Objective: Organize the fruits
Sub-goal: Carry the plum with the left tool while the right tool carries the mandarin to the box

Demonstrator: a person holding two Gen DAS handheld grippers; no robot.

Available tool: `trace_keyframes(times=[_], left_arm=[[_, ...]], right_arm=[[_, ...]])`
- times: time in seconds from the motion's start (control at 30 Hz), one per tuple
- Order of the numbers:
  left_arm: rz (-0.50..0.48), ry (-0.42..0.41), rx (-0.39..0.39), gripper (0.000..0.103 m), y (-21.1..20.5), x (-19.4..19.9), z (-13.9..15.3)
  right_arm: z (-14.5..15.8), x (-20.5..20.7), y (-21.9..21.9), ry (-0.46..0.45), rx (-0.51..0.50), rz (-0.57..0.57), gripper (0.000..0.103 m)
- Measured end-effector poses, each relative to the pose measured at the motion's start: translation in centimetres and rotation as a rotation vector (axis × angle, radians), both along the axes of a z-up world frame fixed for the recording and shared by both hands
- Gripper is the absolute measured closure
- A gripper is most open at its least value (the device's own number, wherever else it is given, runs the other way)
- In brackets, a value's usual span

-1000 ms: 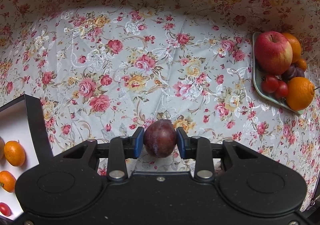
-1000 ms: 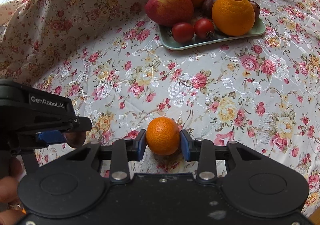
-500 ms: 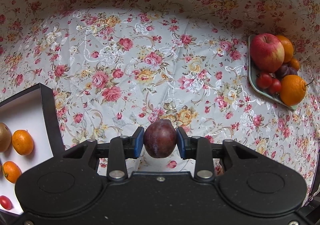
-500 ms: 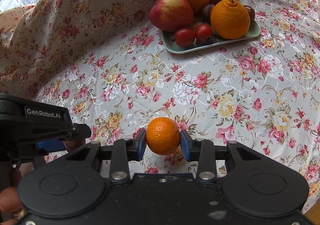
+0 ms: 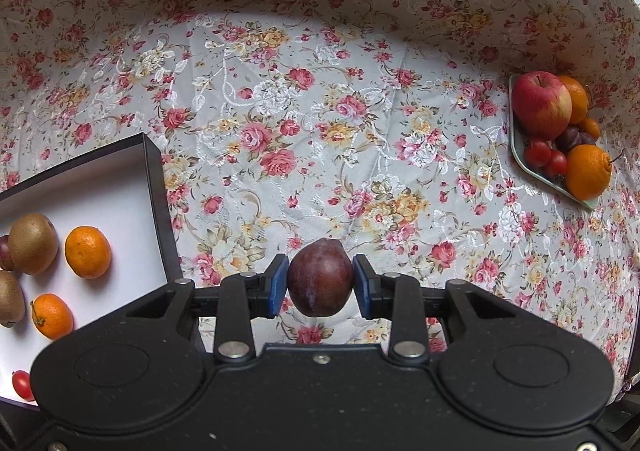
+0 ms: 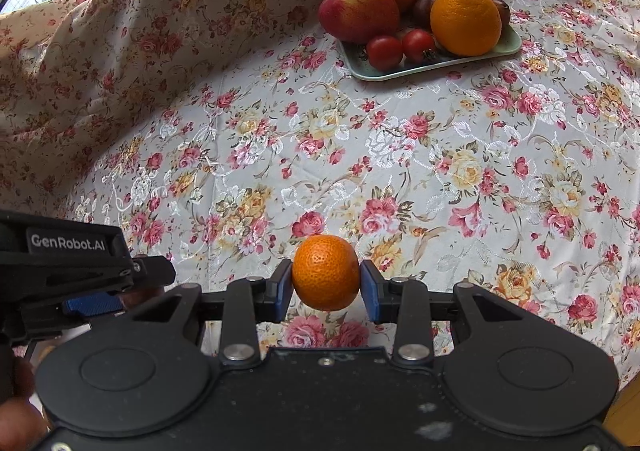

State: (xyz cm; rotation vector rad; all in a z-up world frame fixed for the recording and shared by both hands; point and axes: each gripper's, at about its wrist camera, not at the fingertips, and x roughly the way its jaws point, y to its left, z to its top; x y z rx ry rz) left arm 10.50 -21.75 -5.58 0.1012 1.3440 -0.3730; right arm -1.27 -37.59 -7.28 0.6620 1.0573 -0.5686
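My left gripper (image 5: 320, 283) is shut on a dark purple plum (image 5: 320, 277) and holds it above the floral cloth. My right gripper (image 6: 326, 279) is shut on a small mandarin (image 6: 325, 271), also in the air. A pale green tray (image 6: 432, 65) at the far right holds an apple (image 6: 358, 7), oranges (image 6: 466, 21), cherry tomatoes (image 6: 384, 51) and plums; it also shows in the left wrist view (image 5: 520, 155). A black box with a white inside (image 5: 100, 187) at the lower left holds kiwis (image 5: 32, 243), mandarins (image 5: 87, 251) and a cherry tomato (image 5: 22, 391).
The floral tablecloth (image 5: 320, 111) covers the table and rises as a draped wall behind. The left gripper body (image 6: 60, 271) shows at the left edge of the right wrist view, close beside my right gripper.
Both grippers have pulled back and up from the tray, each still holding its fruit. The box has come further into the left wrist view; the tray looks smaller and farther.
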Motion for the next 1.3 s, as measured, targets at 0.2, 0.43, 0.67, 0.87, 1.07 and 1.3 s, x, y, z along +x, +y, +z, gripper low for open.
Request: trace_keyframes(times=[0.2,0.43,0.67,0.87,1.07,1.3], left_arm=[[0.030,-0.029,0.014,0.060,2.6,0.1,0.4],[0.085,-0.077,0.038,0.061,6.3,1.6,1.2],[0.201,-0.090,0.048,0.060,11.8,4.2,1.6],[0.301,-0.097,0.060,0.060,16.7,5.6,1.6],[0.363,-0.108,0.112,0.060,21.3,6.0,0.9],[0.453,-0.117,0.132,0.060,27.1,5.4,1.0]], right_arm=[[0.7,0.6,1.9,-0.017,0.007,0.017,0.065],[1.6,2.2,4.8,-0.060,-0.011,0.073,0.065],[2.7,4.4,8.6,-0.120,-0.030,0.168,0.065],[3.3,6.0,12.7,-0.160,-0.015,0.279,0.065],[3.8,7.3,17.1,-0.186,-0.011,0.379,0.065],[4.0,8.3,21.5,-0.196,-0.018,0.477,0.065]])
